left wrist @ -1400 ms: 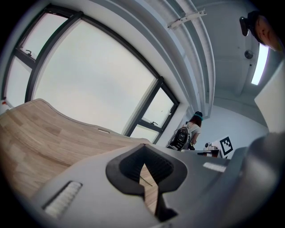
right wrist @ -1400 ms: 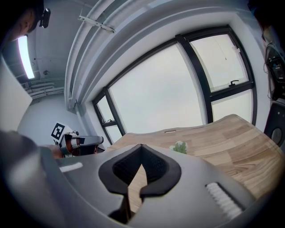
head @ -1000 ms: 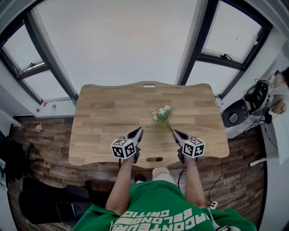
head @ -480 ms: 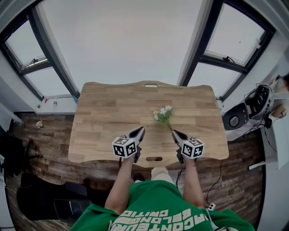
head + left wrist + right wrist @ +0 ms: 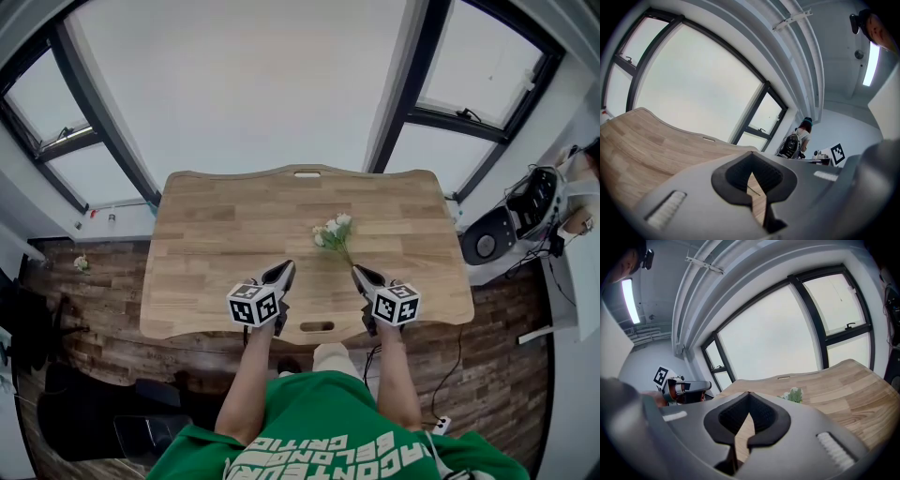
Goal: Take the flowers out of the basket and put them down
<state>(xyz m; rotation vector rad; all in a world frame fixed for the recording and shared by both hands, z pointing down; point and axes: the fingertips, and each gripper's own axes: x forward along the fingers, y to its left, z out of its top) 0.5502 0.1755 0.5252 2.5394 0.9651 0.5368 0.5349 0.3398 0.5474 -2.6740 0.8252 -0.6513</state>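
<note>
White flowers [image 5: 330, 231] lie on the tabletop [image 5: 216, 225] — light, soft, easy to squash. I'd pinch the thin stem [image 5: 345, 255]. My left gripper [image 5: 284, 270] and right gripper [image 5: 357, 273] have jaws squeezed together — empty.

right tongs [image 5: 356, 272] | edged very slightly leftward over table [image 5: 216, 244]

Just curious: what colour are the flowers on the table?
White flowers, green leaves; clearest in head view.
</note>
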